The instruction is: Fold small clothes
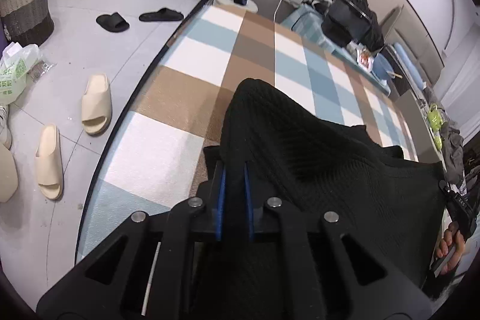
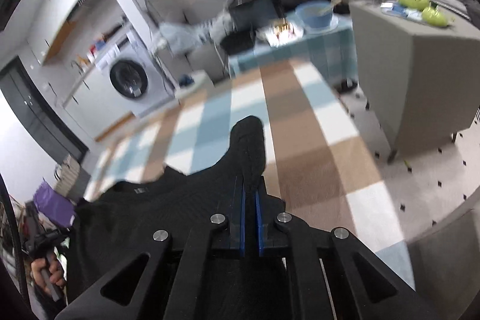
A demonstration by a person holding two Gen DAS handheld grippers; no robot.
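Black knit garment (image 1: 315, 158) draped over checked table (image 1: 186, 86), left gripper (image 1: 234, 170) and right gripper (image 2: 250, 188) each clamped on its fabric, near table's front edge

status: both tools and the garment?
Left tool shut on black knit garment. Right tool shut on the same garment, other end. Garment hangs between them over checked mat; nothing in the way.

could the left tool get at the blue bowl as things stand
Probably not. The left tool is shut on the black garment, and the blue bowl sits far across the checked cloth.
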